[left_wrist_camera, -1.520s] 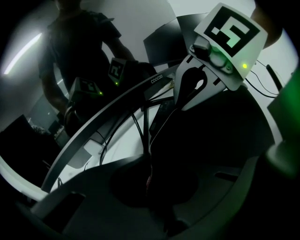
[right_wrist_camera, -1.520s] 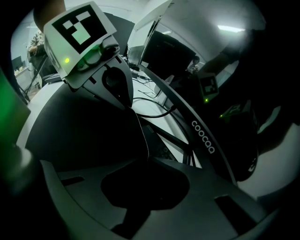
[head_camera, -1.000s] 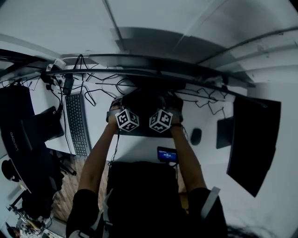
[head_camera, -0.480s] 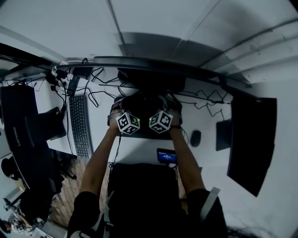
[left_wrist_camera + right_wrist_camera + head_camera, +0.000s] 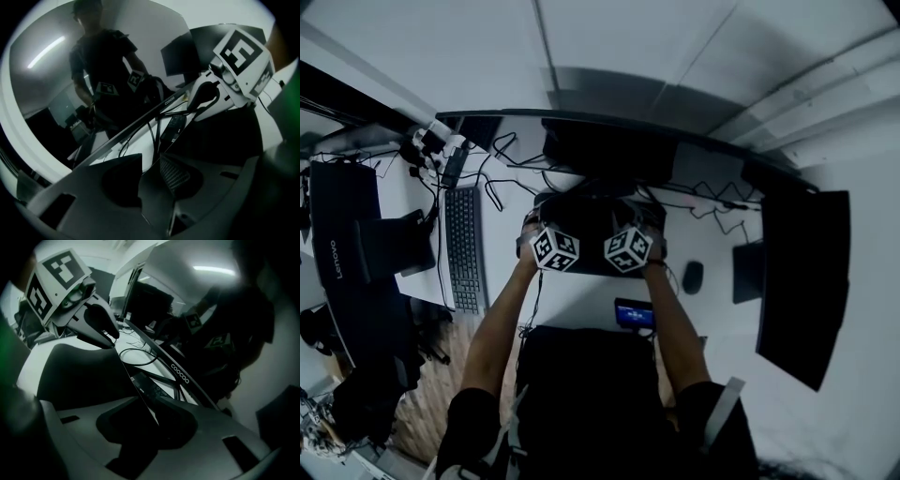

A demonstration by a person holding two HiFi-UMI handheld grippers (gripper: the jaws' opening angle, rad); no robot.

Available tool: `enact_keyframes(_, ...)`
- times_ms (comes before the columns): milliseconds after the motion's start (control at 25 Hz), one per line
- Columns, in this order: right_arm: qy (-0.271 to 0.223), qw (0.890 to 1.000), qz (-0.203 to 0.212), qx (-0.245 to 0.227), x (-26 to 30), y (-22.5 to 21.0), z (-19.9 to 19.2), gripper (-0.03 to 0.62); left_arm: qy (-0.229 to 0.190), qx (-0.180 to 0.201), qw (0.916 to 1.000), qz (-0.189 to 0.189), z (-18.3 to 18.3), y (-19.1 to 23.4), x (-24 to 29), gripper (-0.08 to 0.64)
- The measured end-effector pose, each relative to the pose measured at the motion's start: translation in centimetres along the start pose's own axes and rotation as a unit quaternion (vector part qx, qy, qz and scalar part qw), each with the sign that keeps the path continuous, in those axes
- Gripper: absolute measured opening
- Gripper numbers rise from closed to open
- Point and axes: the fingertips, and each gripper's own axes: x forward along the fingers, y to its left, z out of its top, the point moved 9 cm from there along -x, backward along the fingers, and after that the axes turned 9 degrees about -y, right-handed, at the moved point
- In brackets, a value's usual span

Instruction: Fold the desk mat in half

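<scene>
The dark desk mat [image 5: 592,225] lies in the middle of the white desk, under the curved monitor. Both grippers hover over it side by side, and their marker cubes [image 5: 555,250] [image 5: 628,248] show in the head view. In the left gripper view the left gripper [image 5: 151,169] stands open. The mat [image 5: 220,140] lies dark to its right, and a thin mat edge runs in between the jaws beside a bare ribbed pad [image 5: 174,174]. The right gripper [image 5: 151,414] is also open, with the mat's [image 5: 79,376] thin raised edge between its jaws. Neither pad visibly presses the mat.
A keyboard [image 5: 467,248] lies left of the mat, a mouse [image 5: 693,276] to its right and a lit phone [image 5: 636,314] near the front edge. Cables [image 5: 511,164] and a black adapter [image 5: 173,129] crowd the back under the monitor [image 5: 609,150]. Dark screens [image 5: 802,281] stand at both sides.
The marker cubes stay almost in place over the mat. The head camera has swung a little, so the keyboard and the left-hand screen sit further right in the picture.
</scene>
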Motion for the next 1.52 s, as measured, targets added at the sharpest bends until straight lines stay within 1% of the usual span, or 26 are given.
enact_keyframes(80,-0.002,1.000,-0.001,0.029,-0.7,0.1,-0.1,0.101,-0.004,-0.029,0.9996,0.001,-0.2,0.2,-0.8,0.106)
enact_keyframes(240,-0.013,0.996,-0.007,0.089,-2.6,0.5,0.1,0.101,-0.030,-0.084,0.9959,0.014,-0.6,0.7,-3.2,0.063)
enact_keyframes(320,-0.021,0.992,-0.013,0.121,-4.0,0.6,0.2,0.100,-0.044,-0.101,0.9936,0.025,-0.6,0.9,-4.7,0.031)
enact_keyframes(400,-0.033,0.987,-0.019,0.157,-5.5,0.6,0.6,0.090,-0.059,-0.124,0.9900,0.032,-0.5,1.0,-6.3,0.021)
enact_keyframes(520,-0.061,0.978,-0.031,0.198,-8.5,0.7,1.7,0.069,-0.082,-0.176,0.9804,0.032,-0.2,1.2,-8.9,0.012)
enact_keyframes(600,-0.085,0.970,-0.040,0.222,-10.6,0.9,2.3,0.057,-0.104,-0.204,0.9730,0.029,0.4,1.4,-11.1,0.006)
enact_keyframes(760,-0.132,0.953,-0.064,0.264,-14.8,1.3,3.5,0.031,-0.159,-0.242,0.9566,0.034,1.9,1.4,-15.5,0.005)
enact_keyframes(840,-0.151,0.945,-0.077,0.281,-16.8,1.7,4.3,0.023,-0.178,-0.254,0.9498,0.040,2.5,1.5,-17.8,0.005)
enact_keyframes(960,-0.181,0.931,-0.090,0.303,-19.9,2.5,5.0,0.015,-0.193,-0.267,0.9428,0.051,3.3,1.4,-21.3,0.005)
enact_keyframes(1080,-0.203,0.924,-0.102,0.308,-22.8,3.4,5.0,0.011,-0.214,-0.261,0.9393,0.063,4.4,1.1,-24.6,0.005)
enact_keyframes(1240,-0.232,0.913,-0.115,0.316,-26.9,4.3,6.2,0.008,-0.241,-0.245,0.9362,0.076,6.0,0.3,-28.3,0.005)
enact_keyframes(1360,-0.256,0.904,-0.121,0.321,-29.7,5.2,7.3,0.008,-0.266,-0.249,0.9275,0.083,7.3,-0.4,-30.7,0.005)
enact_keyframes(1440,-0.270,0.901,-0.121,0.317,-31.5,5.8,8.0,0.007,-0.283,-0.240,0.9246,0.086,7.9,-0.9,-32.0,0.006)
enact_keyframes(1520,-0.279,0.902,-0.113,0.308,-33.1,6.4,8.7,0.008,-0.297,-0.242,0.9209,0.074,8.3,-1.5,-32.8,0.005)
